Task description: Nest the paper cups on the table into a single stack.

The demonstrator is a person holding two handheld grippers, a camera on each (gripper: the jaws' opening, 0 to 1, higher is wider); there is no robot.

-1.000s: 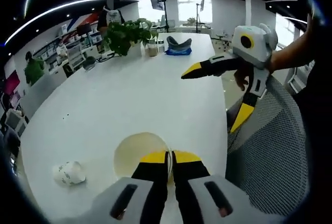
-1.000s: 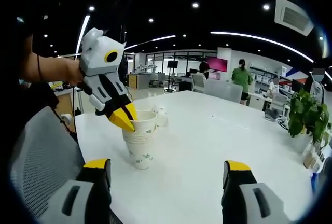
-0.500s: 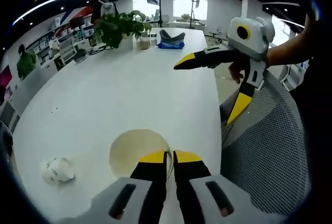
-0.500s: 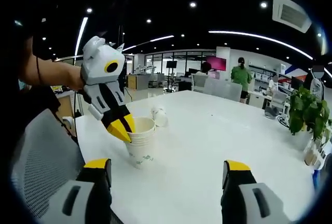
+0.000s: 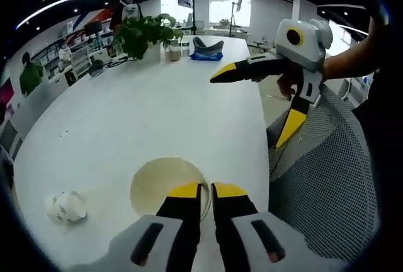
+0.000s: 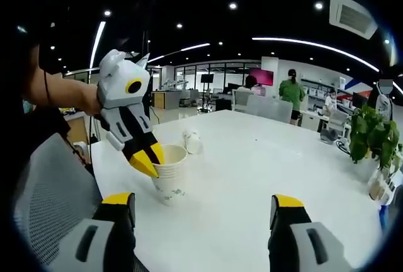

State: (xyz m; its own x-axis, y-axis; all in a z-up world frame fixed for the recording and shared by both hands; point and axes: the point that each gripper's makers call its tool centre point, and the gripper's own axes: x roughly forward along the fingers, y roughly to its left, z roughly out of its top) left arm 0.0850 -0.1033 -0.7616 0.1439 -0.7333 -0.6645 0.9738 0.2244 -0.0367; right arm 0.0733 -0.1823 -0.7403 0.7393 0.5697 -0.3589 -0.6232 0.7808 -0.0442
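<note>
My left tongs (image 6: 150, 157) clamp the cup stack (image 6: 169, 174) rim, upright near the counter (image 6: 252, 177) edge. Right tongs (image 6: 198, 212) apart, empty. Loose cup (image 5: 65, 206) lies sideways nearby: thin paper, light, crushable; I'd pinch its rim gently.

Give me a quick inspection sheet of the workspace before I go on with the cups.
Surface: white table, mostly bare.
Job's things: cup stack upright near the table edge; one loose cup lying on its side beyond it.
Clutter: potted plant, small jars and a blue-and-dark item at the far end.
Grippers: left gripper shut on the stack's rim; right gripper open, holding nothing.
Cables: some near the plant, unclear.
Surroundings: mesh chair beside the table; open office with people at the back.
</note>
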